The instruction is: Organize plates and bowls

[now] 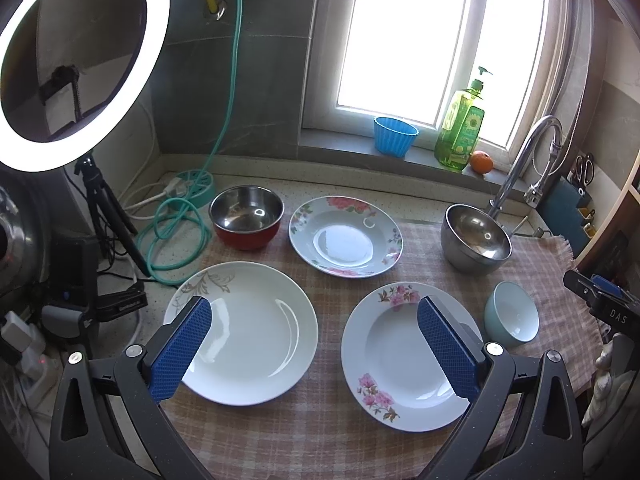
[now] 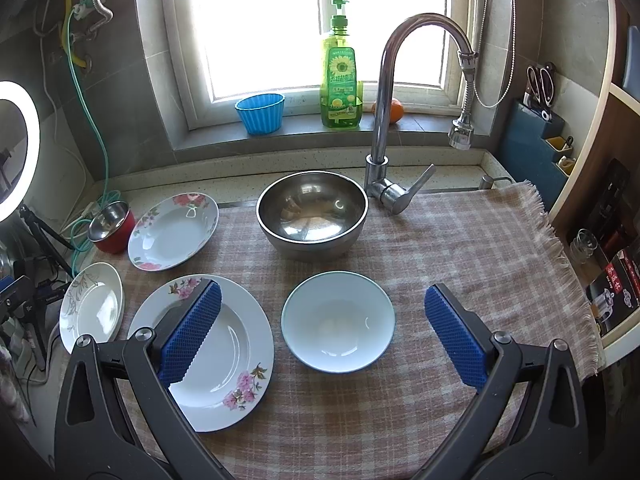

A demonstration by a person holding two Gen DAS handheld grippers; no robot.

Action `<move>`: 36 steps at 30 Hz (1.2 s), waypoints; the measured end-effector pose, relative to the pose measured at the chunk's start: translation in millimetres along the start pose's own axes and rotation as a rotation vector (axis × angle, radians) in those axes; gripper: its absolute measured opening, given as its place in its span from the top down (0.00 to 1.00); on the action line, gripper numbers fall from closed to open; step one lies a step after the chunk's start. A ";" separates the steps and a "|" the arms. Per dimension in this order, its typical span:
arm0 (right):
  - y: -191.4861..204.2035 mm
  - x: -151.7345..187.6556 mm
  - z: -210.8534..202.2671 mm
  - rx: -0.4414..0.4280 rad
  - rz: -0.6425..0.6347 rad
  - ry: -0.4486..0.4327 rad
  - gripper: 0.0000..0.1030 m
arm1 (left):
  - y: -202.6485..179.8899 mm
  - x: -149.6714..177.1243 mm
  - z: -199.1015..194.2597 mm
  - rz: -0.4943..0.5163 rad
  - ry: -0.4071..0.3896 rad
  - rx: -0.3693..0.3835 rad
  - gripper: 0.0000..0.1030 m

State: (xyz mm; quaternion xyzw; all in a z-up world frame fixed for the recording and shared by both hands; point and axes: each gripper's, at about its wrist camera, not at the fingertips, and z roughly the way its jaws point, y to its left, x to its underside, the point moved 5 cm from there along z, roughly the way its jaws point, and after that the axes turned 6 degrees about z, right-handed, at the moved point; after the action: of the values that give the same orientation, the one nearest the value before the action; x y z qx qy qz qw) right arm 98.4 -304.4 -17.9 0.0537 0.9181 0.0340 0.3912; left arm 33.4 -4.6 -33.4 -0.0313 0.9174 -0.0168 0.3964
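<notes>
Both my tongs hang wide and empty above the checked cloth (image 2: 460, 240) on the counter: left tongs (image 1: 314, 344) over the white plate (image 1: 256, 332) and pink-flowered plate (image 1: 396, 360), right tongs (image 2: 322, 332) straddling the pale blue bowl (image 2: 338, 322). Behind sit a steel bowl (image 2: 312, 212), another floral plate (image 2: 174, 230) and a red bowl (image 2: 110, 226).

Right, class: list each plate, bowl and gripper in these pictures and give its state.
Left gripper: open, empty.
Right gripper: open, empty.
White plate: flat, empty.
Front floral plate: flat, empty.
Rear floral plate: flat, empty.
Pale blue bowl: upright, empty.
Steel bowl: upright, empty.
Red bowl: upright, empty.
</notes>
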 end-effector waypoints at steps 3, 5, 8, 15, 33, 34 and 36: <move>1.5 0.3 0.5 -0.002 0.000 0.002 0.00 | -0.1 0.2 0.1 -0.001 0.000 -0.002 0.01; 3.6 2.6 2.1 -0.005 -0.001 0.007 0.00 | -0.3 0.5 0.9 0.001 0.006 -0.004 0.01; 4.2 8.0 6.8 -0.017 -0.002 0.025 0.00 | -3.3 1.5 4.9 0.018 0.028 -0.014 0.01; 3.3 22.4 19.0 -0.047 -0.027 0.078 0.00 | -20.3 10.1 20.7 0.082 0.089 0.002 0.01; 7.6 73.8 48.9 -0.151 0.016 0.292 0.17 | -43.5 36.1 80.3 0.124 0.294 0.182 0.38; 8.4 77.0 51.0 -0.153 0.019 0.305 0.18 | -43.8 36.4 83.2 0.125 0.301 0.189 0.38; 10.5 82.4 55.7 -0.164 0.026 0.328 0.22 | -44.5 36.4 88.1 0.132 0.307 0.197 0.39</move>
State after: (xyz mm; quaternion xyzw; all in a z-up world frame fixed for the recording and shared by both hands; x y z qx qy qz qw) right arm 82.7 -282.6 -114.3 0.0275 0.9630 0.1219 0.2386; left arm 74.6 -52.1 -117.7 0.0706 0.9611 -0.0849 0.2532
